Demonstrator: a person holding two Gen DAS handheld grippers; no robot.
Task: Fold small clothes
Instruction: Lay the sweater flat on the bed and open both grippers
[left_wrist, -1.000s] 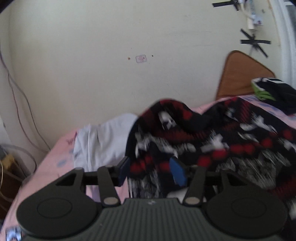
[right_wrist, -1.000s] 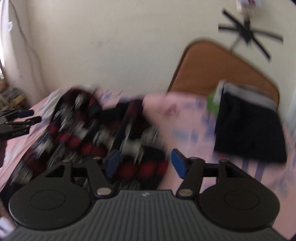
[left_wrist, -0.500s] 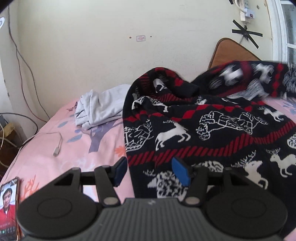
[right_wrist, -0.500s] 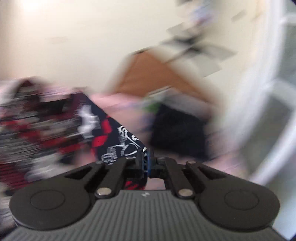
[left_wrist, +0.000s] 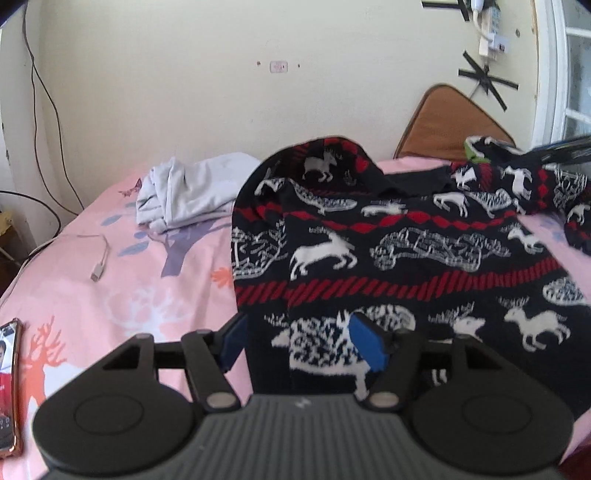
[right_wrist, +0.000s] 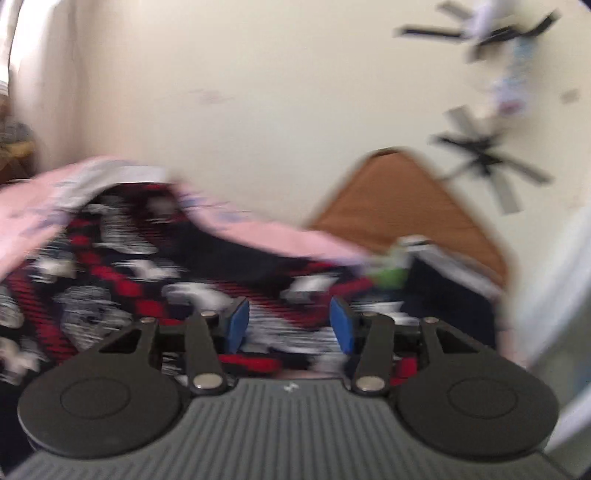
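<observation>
A black knit sweater (left_wrist: 399, 258) with red bands and white deer lies spread on the pink bedsheet (left_wrist: 122, 295). My left gripper (left_wrist: 299, 343) is open over its near hem, jaws on either side of the fabric without pinching it. My right gripper (right_wrist: 288, 326) is open above the sweater's right part (right_wrist: 147, 295); this view is blurred. The right gripper also shows at the far right of the left wrist view (left_wrist: 569, 146), by the sweater's sleeve.
A crumpled white garment (left_wrist: 192, 192) lies at the back left. A folded dark garment with green trim (right_wrist: 436, 280) lies by the brown headboard (right_wrist: 402, 206). A phone (left_wrist: 9, 384) and a cable end (left_wrist: 98, 273) lie on the left. The wall is close behind.
My right gripper was shut on the sweater's edge half a second ago and has opened, dropping it. The sweater went from bunched to spread out. My left gripper stayed open.
</observation>
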